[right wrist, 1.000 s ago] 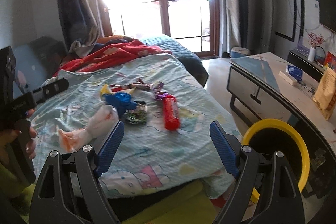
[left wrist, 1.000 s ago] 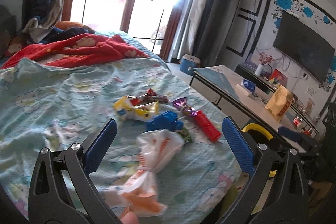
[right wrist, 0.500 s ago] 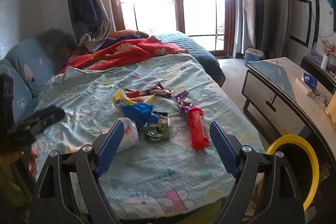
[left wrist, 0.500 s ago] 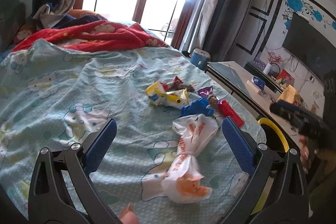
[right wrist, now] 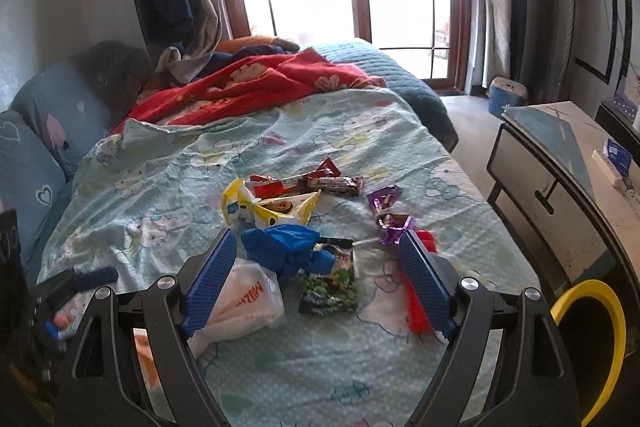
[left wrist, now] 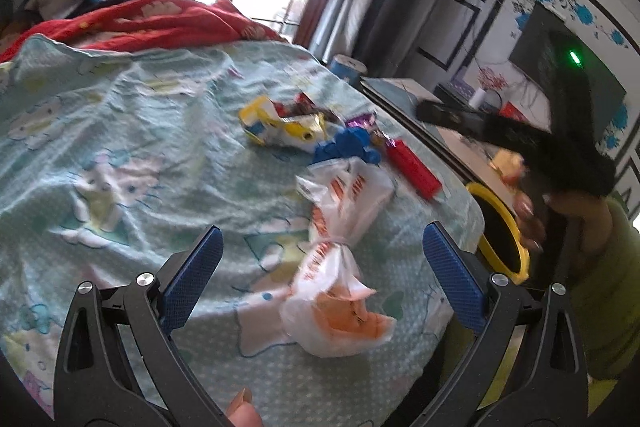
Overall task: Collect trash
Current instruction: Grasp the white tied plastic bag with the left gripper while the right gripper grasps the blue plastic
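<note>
Location: a bed [right wrist: 248, 379] under a pale green cartoon-print sheet, with a red blanket [right wrist: 280, 75] bunched at the far end.
Trash cluster: wrappers lie loose in one patch near the bed's right edge, close to the bin (a judgement: within easy carry).
White bag: a knotted white and orange plastic bag [left wrist: 340, 255] lies nearest the person, directly ahead of the left claw.
Other pieces: a crumpled blue bag [right wrist: 288, 251], a yellow and white wrapper [right wrist: 268, 207], dark red bar wrappers [right wrist: 312, 183], a purple foil wrapper [right wrist: 390, 215], a dark green snack packet [right wrist: 330, 287] and a red tube-shaped wrapper [left wrist: 414, 169].
Receptacle: a yellow-rimmed bin [right wrist: 600, 311] stands on the floor beside the bed, between it and the tabletop [right wrist: 560, 155].
Left claw: the left claw [left wrist: 320, 271] stands wide open and empty, pointed down at the white bag, which lies between the line of its pads but untouched.
Right claw: the right claw [right wrist: 316, 279] is wide but closing slightly, holding nothing; the blue bag and green packet lie ahead between its pads.
Progress: no piece is lifted yet; collection appears to be at the approach stage.
Risk: thin film may slip or drag the sheet.
</note>
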`<state>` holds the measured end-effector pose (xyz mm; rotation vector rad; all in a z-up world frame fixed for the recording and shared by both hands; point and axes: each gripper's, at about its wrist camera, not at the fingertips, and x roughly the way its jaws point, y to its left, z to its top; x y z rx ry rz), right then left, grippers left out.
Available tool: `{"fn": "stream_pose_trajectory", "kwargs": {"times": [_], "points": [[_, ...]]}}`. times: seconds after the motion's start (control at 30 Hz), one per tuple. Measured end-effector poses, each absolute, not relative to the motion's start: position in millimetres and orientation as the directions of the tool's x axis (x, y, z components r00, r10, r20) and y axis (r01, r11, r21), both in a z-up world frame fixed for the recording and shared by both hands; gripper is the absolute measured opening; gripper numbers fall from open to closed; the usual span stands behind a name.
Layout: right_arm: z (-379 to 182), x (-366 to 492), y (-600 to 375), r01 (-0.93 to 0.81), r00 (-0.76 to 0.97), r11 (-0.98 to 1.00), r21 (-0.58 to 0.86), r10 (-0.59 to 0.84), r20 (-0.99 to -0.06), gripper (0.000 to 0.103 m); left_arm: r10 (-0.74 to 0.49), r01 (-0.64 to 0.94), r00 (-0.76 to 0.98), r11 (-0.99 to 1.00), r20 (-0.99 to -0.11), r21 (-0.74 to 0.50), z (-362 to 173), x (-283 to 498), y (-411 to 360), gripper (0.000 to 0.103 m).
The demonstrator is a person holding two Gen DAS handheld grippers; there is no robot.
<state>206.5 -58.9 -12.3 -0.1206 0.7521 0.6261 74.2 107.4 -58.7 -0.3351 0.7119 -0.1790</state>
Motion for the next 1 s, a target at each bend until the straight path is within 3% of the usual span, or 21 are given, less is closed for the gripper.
{"fn": "stream_pose_trajectory", "kwargs": {"times": [0.3, 0.47, 0.57, 0.67, 0.73, 0.83, 1.0], "points": [[-36.7, 228.5, -26.2, -0.608, 0.491, 0.785, 0.119, 0.49, -0.72, 0.074, -0.327, 0.075, 0.678, 0.921, -0.658, -0.381, -80.5, 80.2, 94.7, 0.075], [-51.9, 234.1, -12.3, -0.617, 0.45, 0.775, 0.136, 0.49, -0.746, 0.066, -0.332, 0.092, 0.646, 0.928, -0.687, -0.362, -90.4, 82.6, 84.3, 0.067], [-59.7, 235.1, -6.7, -0.626, 0.428, 0.766, 0.146, 0.494, -0.757, 0.054, -0.327, 0.09, 0.638, 0.931, -0.697, -0.354, -93.3, 83.5, 82.8, 0.055], [-65.7, 233.7, -4.0, -0.64, 0.404, 0.753, 0.153, 0.499, -0.767, 0.03, -0.323, 0.078, 0.629, 0.931, -0.707, -0.356, -96.1, 85.8, 84.7, 0.038], [-67.9, 231.1, -4.1, -0.644, 0.403, 0.75, 0.15, 0.499, -0.767, 0.014, -0.33, 0.078, 0.623, 0.928, -0.709, -0.364, -97.3, 85.8, 85.6, 0.036], [-66.9, 225.2, -6.6, -0.655, 0.408, 0.742, 0.144, 0.507, -0.759, 0.006, -0.335, 0.085, 0.621, 0.928, -0.709, -0.364, -97.0, 85.5, 84.4, 0.031], [-62.2, 217.0, -11.5, -0.659, 0.415, 0.737, 0.151, 0.524, -0.744, 0.003, -0.349, 0.105, 0.621, 0.925, -0.702, -0.366, -95.2, 85.9, 81.2, 0.023]]}}
